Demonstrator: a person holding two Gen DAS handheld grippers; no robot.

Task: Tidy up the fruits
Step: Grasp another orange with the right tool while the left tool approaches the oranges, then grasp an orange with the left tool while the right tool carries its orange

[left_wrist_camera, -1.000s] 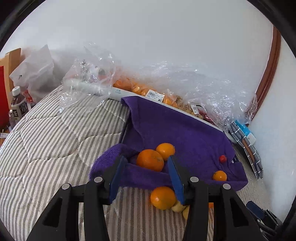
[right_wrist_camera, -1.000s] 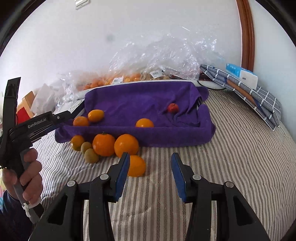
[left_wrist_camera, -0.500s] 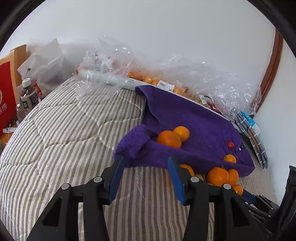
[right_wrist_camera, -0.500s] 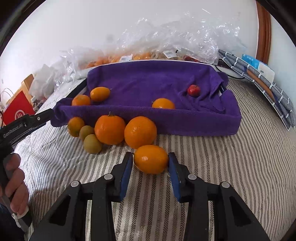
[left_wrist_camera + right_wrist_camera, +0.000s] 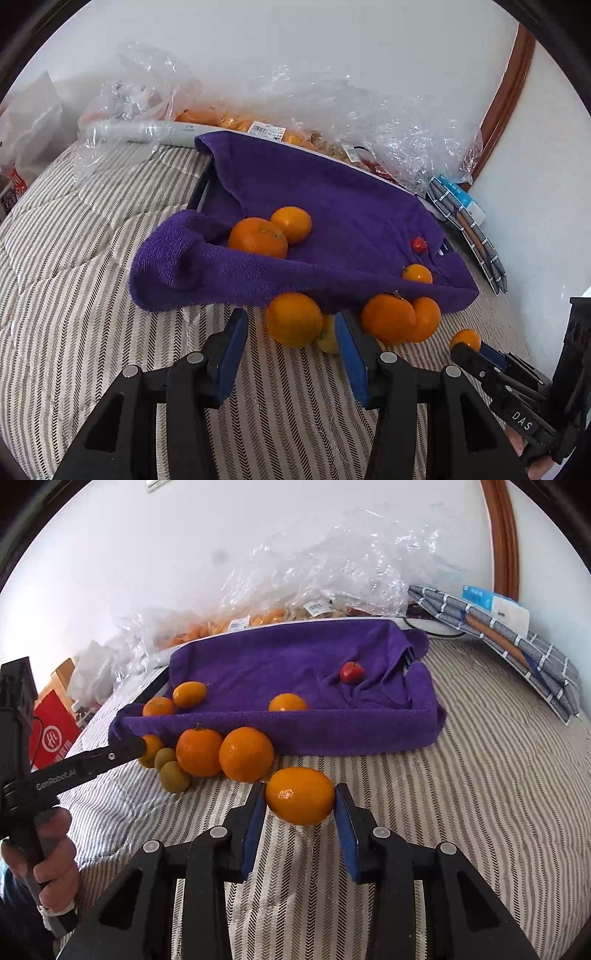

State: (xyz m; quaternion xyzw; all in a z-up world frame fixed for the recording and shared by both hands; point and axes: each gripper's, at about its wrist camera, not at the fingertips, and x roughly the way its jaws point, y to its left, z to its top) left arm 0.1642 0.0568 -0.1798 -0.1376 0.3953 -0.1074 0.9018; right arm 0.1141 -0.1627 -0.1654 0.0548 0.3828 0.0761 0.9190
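Right gripper (image 5: 300, 805) clamps an orange (image 5: 300, 795) on the striped quilt (image 5: 480, 812) — left gripper (image 5: 290, 341) gapes open near another orange (image 5: 293, 319), more oranges and two kiwis (image 5: 173, 775) crowding the purple towel (image 5: 295, 664) beyond, plastic bags (image 5: 332, 572) behind.

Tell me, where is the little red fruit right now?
The little red fruit lies on the purple towel, in a fold towards its right end in the right wrist view, beyond a lone orange.

Fuzzy purple terry towel (image 5: 295, 657) — crinkly glossy plastic wrap (image 5: 332, 565) behind; woven striped bedcover (image 5: 480, 775).
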